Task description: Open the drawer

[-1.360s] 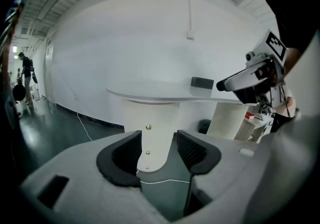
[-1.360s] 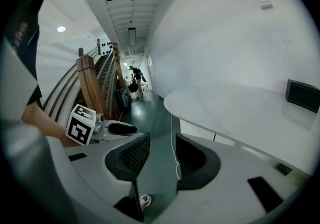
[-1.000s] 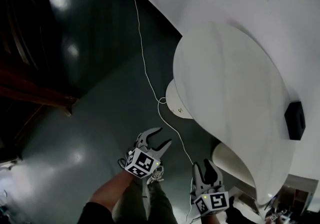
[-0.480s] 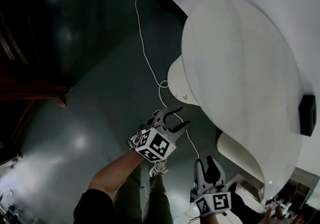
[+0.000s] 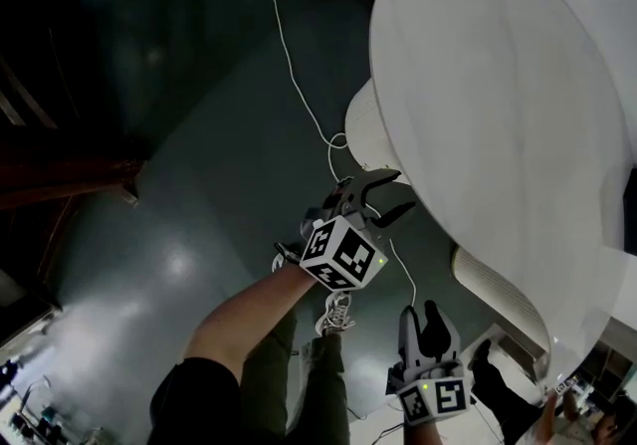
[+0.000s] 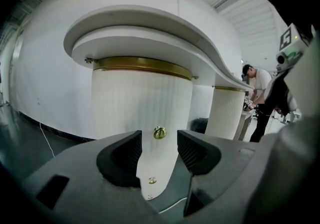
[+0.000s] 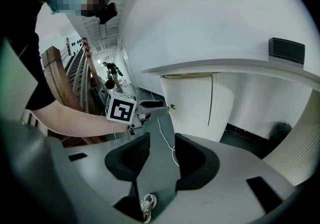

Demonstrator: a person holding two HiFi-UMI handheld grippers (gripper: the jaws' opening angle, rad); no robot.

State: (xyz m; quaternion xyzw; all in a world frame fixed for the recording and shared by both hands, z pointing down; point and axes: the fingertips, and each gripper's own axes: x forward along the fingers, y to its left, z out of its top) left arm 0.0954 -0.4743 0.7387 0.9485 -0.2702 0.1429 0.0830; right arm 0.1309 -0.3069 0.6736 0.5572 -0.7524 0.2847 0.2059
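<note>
Brass knob [image 6: 160, 132] lies ahead of parted left gripper [image 5: 399, 191].

Head view dim, glare patches on the dark floor [image 5: 149, 234]; gripper views brighter, fisheye-bent, black at the corners.

No readable text, brand or number anywhere; only coded square markers on left gripper [image 5: 398, 191] and, at 5 o'clock, right gripper [image 5: 418, 312].

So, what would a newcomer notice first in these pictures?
The large white curved counter fills the right of the head view. The left gripper, jaws apart, points at a small brass knob on the white column under that counter. The right gripper shows lower in that view, open and empty.
</note>
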